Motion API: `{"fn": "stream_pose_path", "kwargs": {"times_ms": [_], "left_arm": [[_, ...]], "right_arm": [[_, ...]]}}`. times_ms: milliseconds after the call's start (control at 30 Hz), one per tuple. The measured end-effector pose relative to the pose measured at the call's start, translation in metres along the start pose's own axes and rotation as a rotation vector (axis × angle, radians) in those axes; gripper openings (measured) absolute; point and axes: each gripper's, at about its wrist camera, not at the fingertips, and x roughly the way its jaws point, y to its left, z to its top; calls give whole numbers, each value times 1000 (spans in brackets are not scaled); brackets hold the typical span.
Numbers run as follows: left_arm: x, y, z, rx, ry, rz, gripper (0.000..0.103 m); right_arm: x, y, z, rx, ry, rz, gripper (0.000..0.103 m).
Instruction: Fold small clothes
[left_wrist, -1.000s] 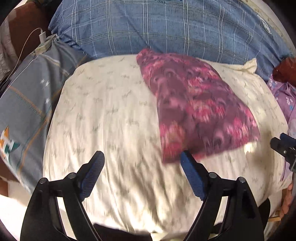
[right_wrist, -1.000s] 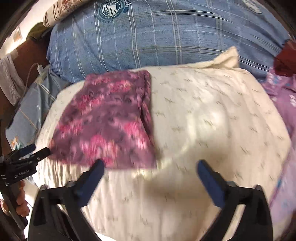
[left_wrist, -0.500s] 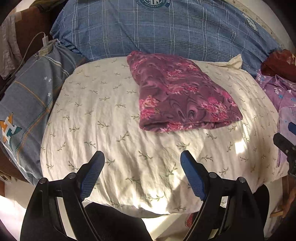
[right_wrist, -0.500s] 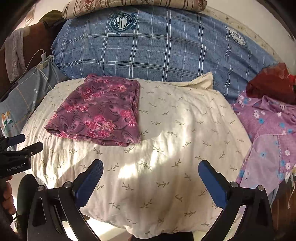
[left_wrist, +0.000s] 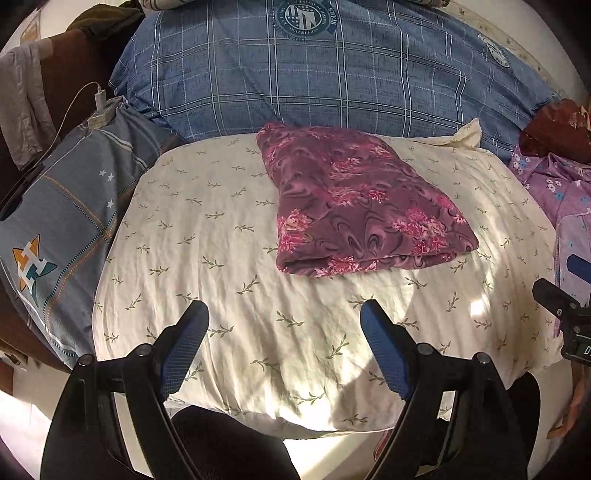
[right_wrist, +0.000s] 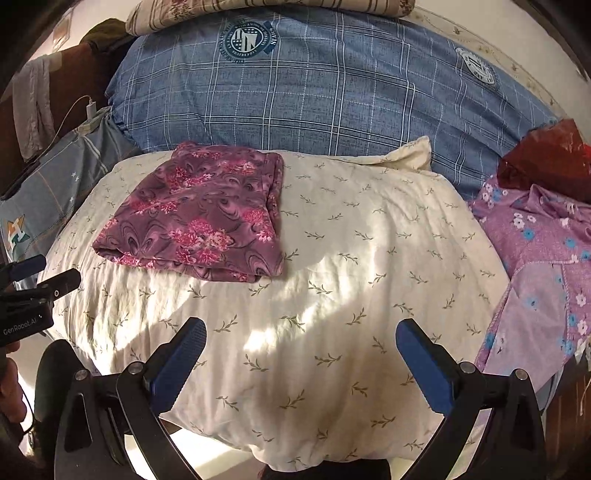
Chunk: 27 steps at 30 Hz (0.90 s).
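Observation:
A folded maroon cloth with pink flowers (left_wrist: 354, 206) (right_wrist: 207, 214) lies on a cream pillow with a leaf print (left_wrist: 229, 266) (right_wrist: 369, 280). My left gripper (left_wrist: 284, 343) hovers over the pillow's near edge, short of the cloth, jaws wide open with nothing between them. My right gripper (right_wrist: 301, 354) is also wide open and empty, above the pillow's front to the right of the cloth. Each gripper shows at the edge of the other's view: the right one (left_wrist: 565, 291) and the left one (right_wrist: 33, 280).
A large blue plaid pillow (left_wrist: 332, 81) (right_wrist: 314, 96) stands behind the cream one. A grey-blue pillow with a star logo (left_wrist: 62, 221) lies at the left, a charger and cable (left_wrist: 99, 99) on it. Lilac flowered clothes (right_wrist: 546, 258) and a red bag (right_wrist: 550, 158) sit at the right.
Both grippers have drawn back from the folded cloth toward the pillow's near edge, so the cloth looks farther away and more of the bed shows. The cloth lies still, both jaws stay open.

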Motion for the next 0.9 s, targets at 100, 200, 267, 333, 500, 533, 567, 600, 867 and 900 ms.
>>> {"fn": "stream_pose_path", "kwargs": {"times_ms": [100,200,267,333,500,533,567,600,867,900], "left_arm": [[-1,0,0,-2,-4,-3,85],[-3,0,0,-14,-9,-12,85],[-5,-1,0,-11,-10,-22,85],[-4,-2,-1,-3,-6,-21,85],[0,-1,-1,-21,18,-17,85],[2,0,-2,-25,23,-19,85],[2,0,-2,-27,27,-20,85],[3,0,-2,-26,30,-19,85],[3,2,-4,-20,17,5,85],[3,2,-3,-17,22,8,85]], "right_arm": [[-2,-1,1,3,-4,-6,103],[-3,-1,1,-4,-5,-10,103],[-4,0,0,-8,-4,-13,103],[-4,0,0,-11,2,-13,103],[-1,1,2,-64,36,-50,103],[-3,3,3,-74,33,-57,103],[-4,4,4,-78,29,-59,103],[-6,4,6,-79,27,-49,103],[1,8,5,-81,65,-52,103],[1,5,5,-61,59,-42,103]]}}
